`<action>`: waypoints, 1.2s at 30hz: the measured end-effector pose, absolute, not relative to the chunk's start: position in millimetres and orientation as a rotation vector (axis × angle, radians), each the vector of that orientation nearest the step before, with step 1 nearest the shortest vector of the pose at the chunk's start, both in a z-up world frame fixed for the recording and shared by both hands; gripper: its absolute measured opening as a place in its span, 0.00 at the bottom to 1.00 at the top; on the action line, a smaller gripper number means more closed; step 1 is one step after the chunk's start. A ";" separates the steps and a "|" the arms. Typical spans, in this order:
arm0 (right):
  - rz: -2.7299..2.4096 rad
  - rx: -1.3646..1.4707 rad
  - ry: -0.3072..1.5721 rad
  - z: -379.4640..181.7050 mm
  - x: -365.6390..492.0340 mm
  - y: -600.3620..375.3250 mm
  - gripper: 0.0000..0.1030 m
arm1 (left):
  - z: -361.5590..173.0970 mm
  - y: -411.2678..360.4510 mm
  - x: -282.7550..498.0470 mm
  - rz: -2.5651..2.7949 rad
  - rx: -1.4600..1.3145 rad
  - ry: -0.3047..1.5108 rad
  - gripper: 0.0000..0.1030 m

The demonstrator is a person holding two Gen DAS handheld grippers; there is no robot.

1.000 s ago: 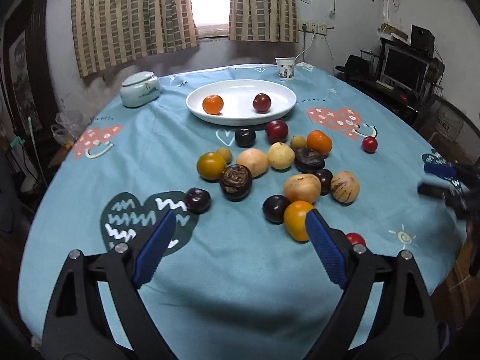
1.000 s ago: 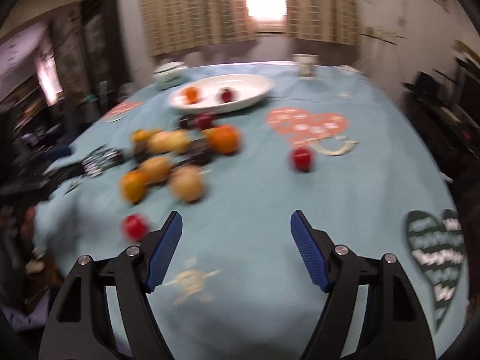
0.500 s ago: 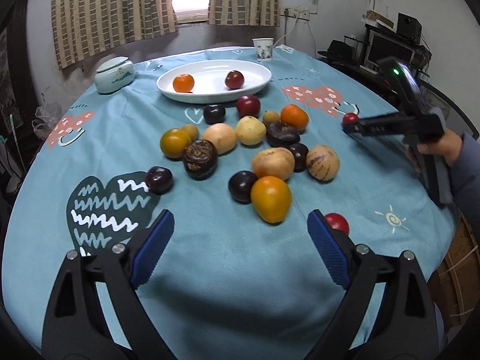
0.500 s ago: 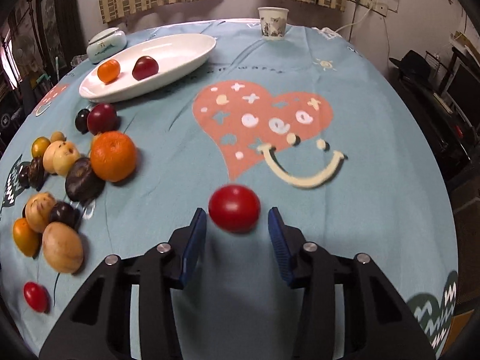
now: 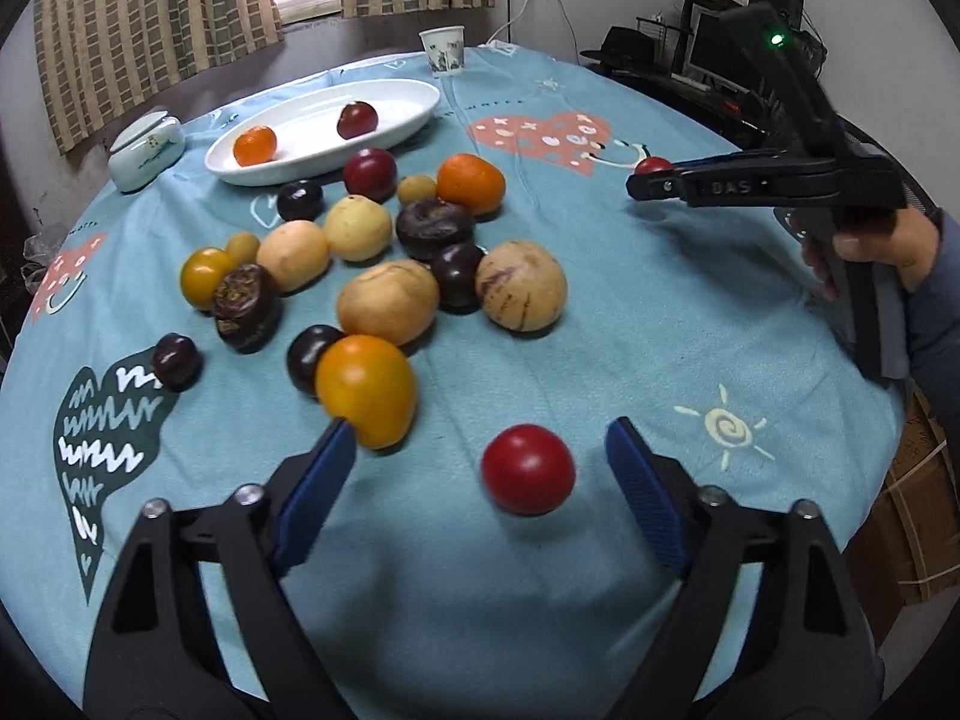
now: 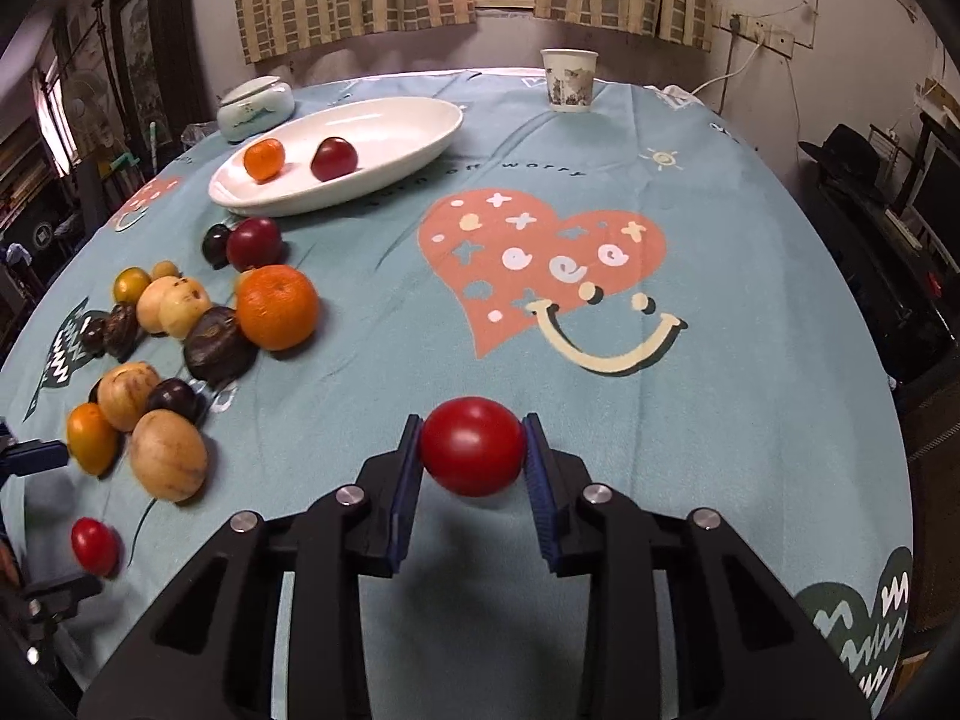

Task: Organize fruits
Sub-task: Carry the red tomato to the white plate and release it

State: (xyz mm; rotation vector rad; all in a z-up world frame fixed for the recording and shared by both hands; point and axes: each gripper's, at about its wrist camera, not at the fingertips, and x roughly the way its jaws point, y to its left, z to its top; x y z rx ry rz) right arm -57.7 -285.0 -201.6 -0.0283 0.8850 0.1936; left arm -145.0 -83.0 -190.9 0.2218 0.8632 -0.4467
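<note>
Right gripper (image 6: 471,450) just closed, ribbed blue pads clamping a glossy round red fruit (image 6: 472,446), left gripper (image 5: 480,456) wide, narrowing around another smooth red fruit (image 5: 528,469), untouched, teal cloth-covered table (image 6: 720,420)

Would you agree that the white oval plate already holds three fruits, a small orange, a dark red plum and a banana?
Not quite: the white oval plate holds two fruits, not three. Only the small orange and the dark red plum lie in it, and no banana appears anywhere. The right wrist view shows this most clearly, and the left wrist view agrees.
</note>
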 end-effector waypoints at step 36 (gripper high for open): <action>0.345 0.023 0.785 -137.7 16.2 -233.9 0.32 | -94.8 -75.0 -10.2 -0.264 0.247 0.685 0.30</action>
